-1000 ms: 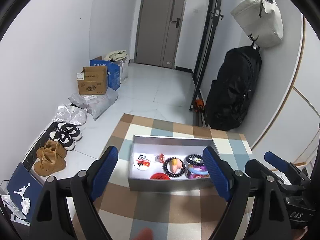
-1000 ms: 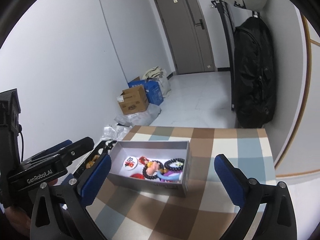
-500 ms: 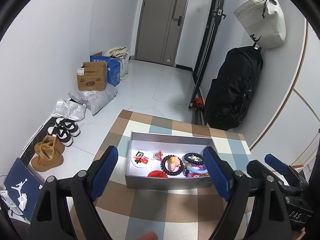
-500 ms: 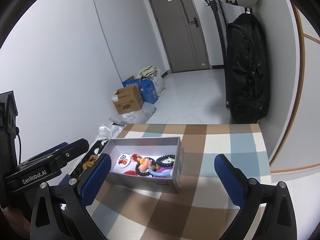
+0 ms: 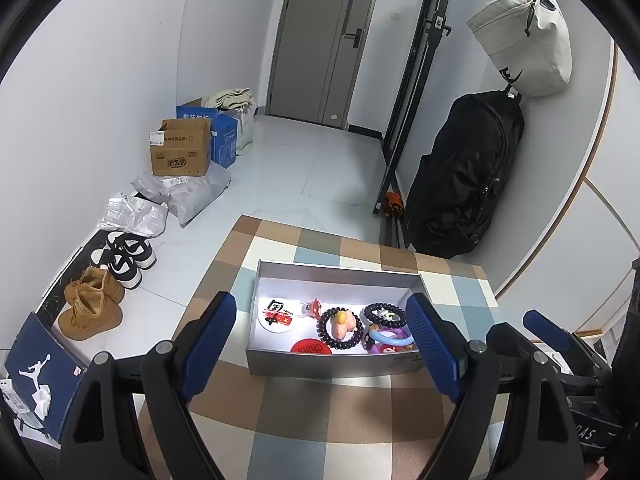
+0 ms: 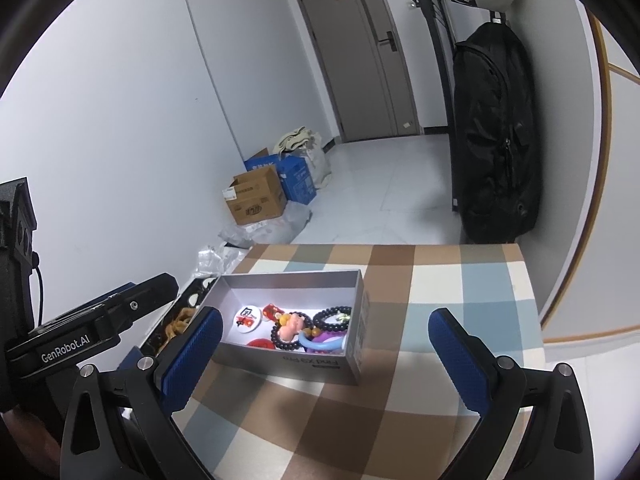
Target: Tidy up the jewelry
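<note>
A grey open box (image 5: 332,363) (image 6: 288,364) stands on a checked tablecloth (image 5: 320,420) (image 6: 440,280). Inside lie a round white badge (image 5: 276,313) (image 6: 247,316), a red disc (image 5: 311,347), a dark bead bracelet around a pink figure (image 5: 341,323) (image 6: 291,327), a second dark bead bracelet (image 5: 385,315) (image 6: 333,317) and a blue and purple ring (image 5: 388,338) (image 6: 320,343). My left gripper (image 5: 322,338) hovers open just in front of the box, nothing between its blue pads. My right gripper (image 6: 326,346) is open too, near the box's right end.
On the floor at the left are shoes (image 5: 120,256), tan boots (image 5: 90,304), plastic parcels (image 5: 192,192) and cardboard boxes (image 5: 180,152) (image 6: 258,200). A black backpack (image 5: 464,176) (image 6: 496,136) hangs at the right wall. A door (image 5: 320,40) closes the far end.
In both views the box and table have slid slightly lower and nearer in the picture. Both grippers stay open and hold nothing.
</note>
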Action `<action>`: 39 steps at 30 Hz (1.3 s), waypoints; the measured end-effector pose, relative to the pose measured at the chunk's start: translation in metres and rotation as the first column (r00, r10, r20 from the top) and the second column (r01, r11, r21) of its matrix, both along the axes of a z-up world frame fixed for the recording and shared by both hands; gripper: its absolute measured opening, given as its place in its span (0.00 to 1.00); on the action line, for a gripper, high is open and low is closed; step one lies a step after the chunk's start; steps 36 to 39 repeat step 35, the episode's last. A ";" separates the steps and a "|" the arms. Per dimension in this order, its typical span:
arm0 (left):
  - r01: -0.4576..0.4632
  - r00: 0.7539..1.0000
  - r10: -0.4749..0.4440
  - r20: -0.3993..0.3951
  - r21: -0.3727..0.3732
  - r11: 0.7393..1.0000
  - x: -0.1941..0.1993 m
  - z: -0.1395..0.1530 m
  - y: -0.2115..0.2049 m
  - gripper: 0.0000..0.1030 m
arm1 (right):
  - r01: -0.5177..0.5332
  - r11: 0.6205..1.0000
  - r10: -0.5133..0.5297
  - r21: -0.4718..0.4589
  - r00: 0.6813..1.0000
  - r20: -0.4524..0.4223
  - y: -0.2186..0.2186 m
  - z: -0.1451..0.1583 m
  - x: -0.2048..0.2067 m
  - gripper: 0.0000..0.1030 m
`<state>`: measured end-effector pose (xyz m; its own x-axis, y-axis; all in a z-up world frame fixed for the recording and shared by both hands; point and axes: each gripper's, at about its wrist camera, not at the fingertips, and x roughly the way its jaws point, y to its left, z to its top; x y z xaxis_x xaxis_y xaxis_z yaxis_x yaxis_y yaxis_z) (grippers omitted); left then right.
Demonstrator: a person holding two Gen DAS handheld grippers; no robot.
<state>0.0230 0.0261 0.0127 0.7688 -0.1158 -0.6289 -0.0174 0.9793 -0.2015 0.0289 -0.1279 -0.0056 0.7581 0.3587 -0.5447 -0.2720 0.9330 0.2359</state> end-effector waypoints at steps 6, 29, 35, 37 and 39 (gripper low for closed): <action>-0.013 1.000 0.013 0.003 0.011 1.000 -0.001 0.000 0.000 0.81 | 0.001 1.000 -0.001 -0.004 1.000 -0.006 0.000 0.000 0.000 1.00; -0.016 1.000 0.016 0.000 0.008 1.000 -0.001 0.001 0.004 0.81 | 0.001 1.000 -0.001 -0.017 1.000 -0.021 0.001 -0.001 0.000 1.00; 0.000 1.000 0.000 0.011 -0.007 1.000 -0.002 0.002 0.002 0.81 | 0.000 1.000 -0.001 -0.020 1.000 -0.024 0.002 -0.001 -0.001 1.00; 0.000 1.000 0.000 0.011 -0.007 1.000 -0.002 0.002 0.002 0.81 | 0.000 1.000 -0.001 -0.020 1.000 -0.024 0.002 -0.001 -0.001 1.00; 0.000 1.000 0.000 0.011 -0.007 1.000 -0.002 0.002 0.002 0.81 | 0.000 1.000 -0.001 -0.020 1.000 -0.024 0.002 -0.001 -0.001 1.00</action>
